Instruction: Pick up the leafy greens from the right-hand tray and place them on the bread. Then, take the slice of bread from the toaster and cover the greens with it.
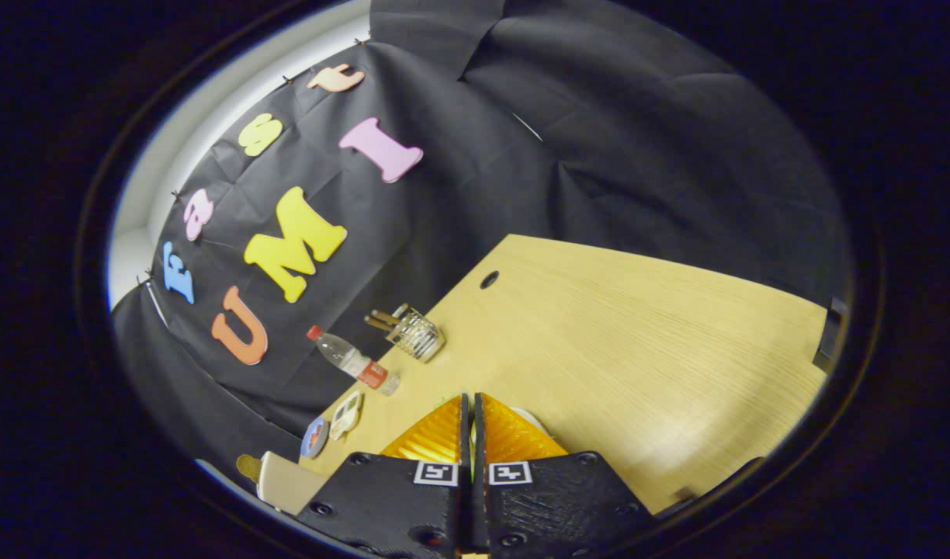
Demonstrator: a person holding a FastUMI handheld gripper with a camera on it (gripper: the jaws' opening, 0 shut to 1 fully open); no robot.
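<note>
Pale wood-grain worktop stretching wide and bare across centre and right of frame, far edge meeting black cloth wall, small round cable hole near that edge. Fingers at lower centre pressed nearly together, thin slit between; sliver of green peeking at tips, possibly leafy greens, grip not confirmable. Left of fingers along worktop edge: clear glass tumbler holding brown sticks, clear plastic bottle with red cap and red label, small round cards, beige toaster-like block. Label text too small to read.
</note>
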